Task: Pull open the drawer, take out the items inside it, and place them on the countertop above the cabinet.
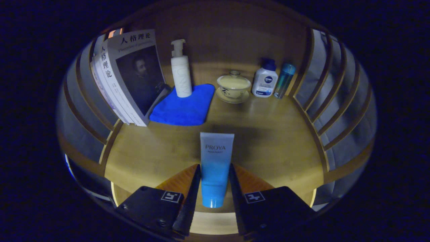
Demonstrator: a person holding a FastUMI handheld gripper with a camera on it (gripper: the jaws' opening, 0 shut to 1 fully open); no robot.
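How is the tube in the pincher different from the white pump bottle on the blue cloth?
The tube fades from pale to bright blue; the pump bottle is white all over. The tube is flat and has no pump; the bottle is round with a pump on top. The tube is pinched between the gripper fingers; the bottle stands free on the cloth. Both stand upright over the wooden countertop.

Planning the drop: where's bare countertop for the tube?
The gripper is shut on the tube. Bare countertop lies ahead, short of the blue cloth and lidded cup. Crowded at the back: books, pump bottle, two small bottles.
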